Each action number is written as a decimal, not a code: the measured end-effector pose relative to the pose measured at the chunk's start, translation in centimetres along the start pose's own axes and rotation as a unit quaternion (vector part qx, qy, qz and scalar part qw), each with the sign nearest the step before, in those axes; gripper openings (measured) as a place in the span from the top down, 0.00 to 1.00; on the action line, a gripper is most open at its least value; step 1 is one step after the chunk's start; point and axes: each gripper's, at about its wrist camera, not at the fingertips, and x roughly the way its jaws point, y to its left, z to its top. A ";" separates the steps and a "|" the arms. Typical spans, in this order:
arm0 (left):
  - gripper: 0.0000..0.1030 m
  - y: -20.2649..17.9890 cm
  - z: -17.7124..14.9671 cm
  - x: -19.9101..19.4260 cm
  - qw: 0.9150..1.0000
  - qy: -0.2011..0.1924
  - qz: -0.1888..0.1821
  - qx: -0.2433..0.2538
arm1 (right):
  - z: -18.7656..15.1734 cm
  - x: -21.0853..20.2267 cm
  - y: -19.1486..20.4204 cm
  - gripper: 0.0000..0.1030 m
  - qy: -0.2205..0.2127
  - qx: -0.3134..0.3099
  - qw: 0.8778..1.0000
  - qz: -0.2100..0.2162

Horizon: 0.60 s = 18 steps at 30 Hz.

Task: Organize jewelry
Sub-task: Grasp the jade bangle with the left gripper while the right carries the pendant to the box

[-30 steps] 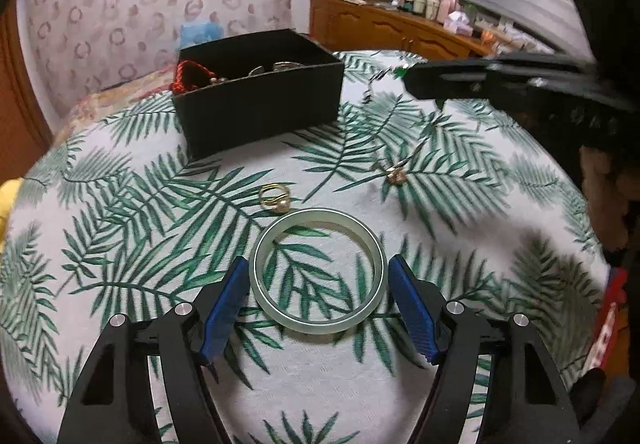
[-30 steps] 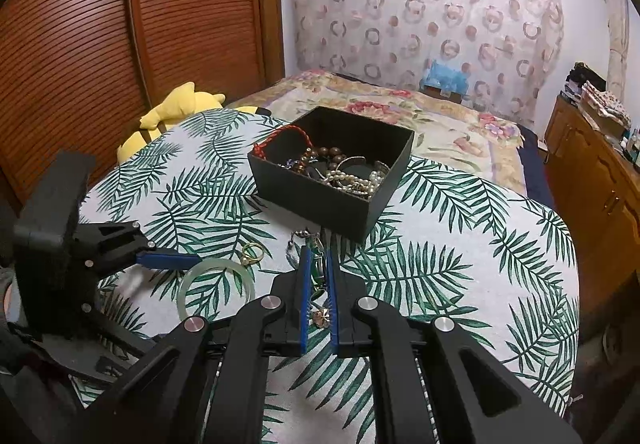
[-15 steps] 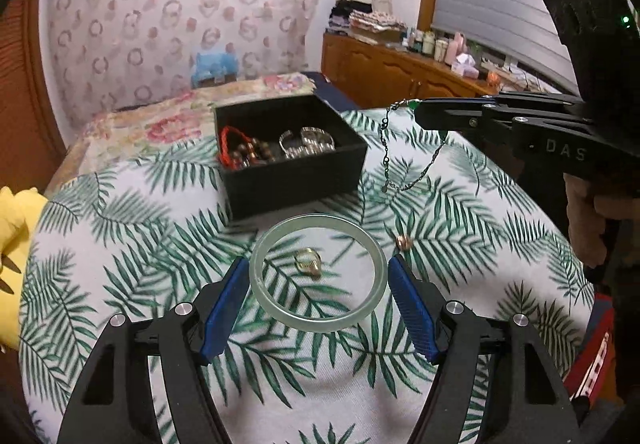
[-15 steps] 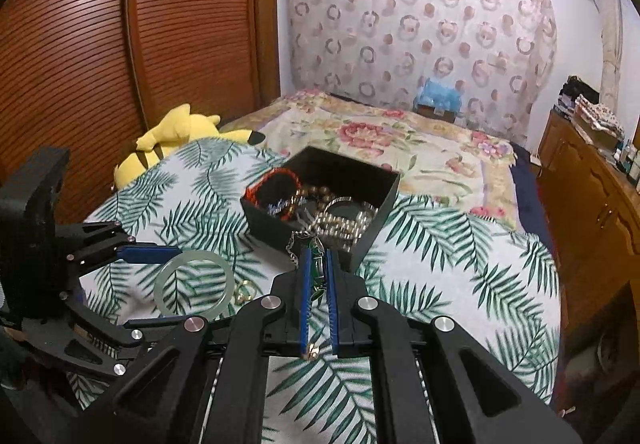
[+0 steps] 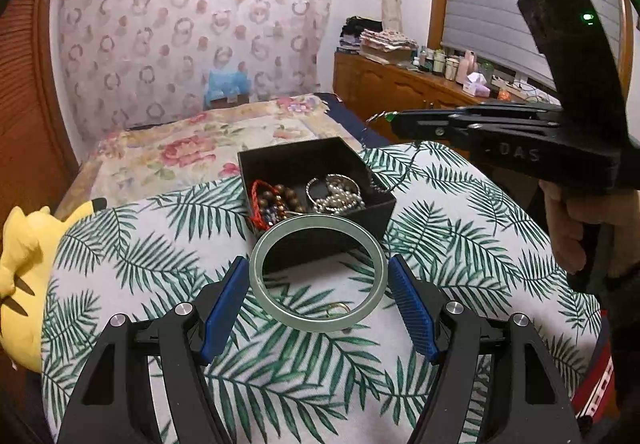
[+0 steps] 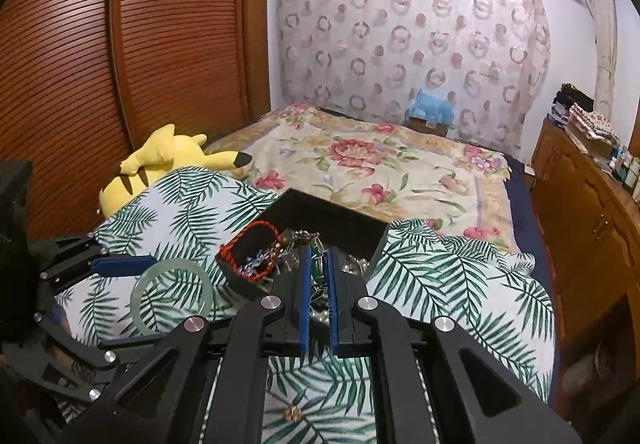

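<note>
My left gripper (image 5: 318, 280) is shut on a pale green jade bangle (image 5: 276, 310) and holds it above the table, just in front of the black jewelry box (image 5: 384, 200). The bangle also shows in the right wrist view (image 6: 138, 294). My right gripper (image 6: 318, 264) is shut on a chain necklace with a green pendant (image 6: 318, 268) and holds it over the box (image 6: 352, 222). In the left wrist view the right gripper (image 5: 390, 117) is above the box's right side, with the chain (image 5: 374, 180) hanging down. The box holds a red cord bracelet (image 6: 256, 230), beads and pearls (image 5: 340, 198).
A gold ring (image 5: 338, 310) lies on the leaf-print tablecloth (image 5: 120, 256) below the bangle. A small gold piece (image 6: 294, 413) lies on the cloth under my right gripper. A yellow plush toy (image 6: 160, 158) sits at the table's left edge. A bed and a wooden dresser (image 6: 588, 204) stand beyond.
Both grippers have risen and moved toward the box. The bangle was lifted off the table, leaving the ring behind. The necklace was lifted clear of the cloth and now hangs over the box.
</note>
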 end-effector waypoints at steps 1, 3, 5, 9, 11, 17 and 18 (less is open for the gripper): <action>0.34 0.1 0.1 0.0 1.000 -0.001 0.001 0.000 | 0.1 0.3 -0.1 0.92 0.001 0.001 1.000 0.000; 0.34 0.4 0.5 0.2 1.000 -0.001 0.005 -0.001 | 0.2 1.2 -0.3 0.92 0.005 0.003 1.000 0.000; 0.34 0.6 0.7 0.4 1.000 -0.002 0.007 -0.002 | 0.5 2.1 -0.4 0.92 0.009 0.003 1.000 -0.001; 0.34 1.2 1.3 0.9 1.000 0.000 0.012 -0.005 | 0.8 3.3 -0.5 0.92 0.015 0.003 1.000 -0.002; 0.34 1.4 1.6 1.1 1.000 0.000 0.014 -0.006 | 0.9 3.9 -0.4 0.91 0.016 0.002 1.000 -0.003; 0.34 1.7 2.3 1.7 1.000 0.000 0.019 -0.008 | 0.6 4.5 -0.9 0.78 0.015 0.013 1.000 -0.009; 0.34 1.8 2.5 1.9 1.000 0.000 0.020 -0.011 | 0.5 4.5 -1.0 0.78 0.014 0.015 1.000 -0.009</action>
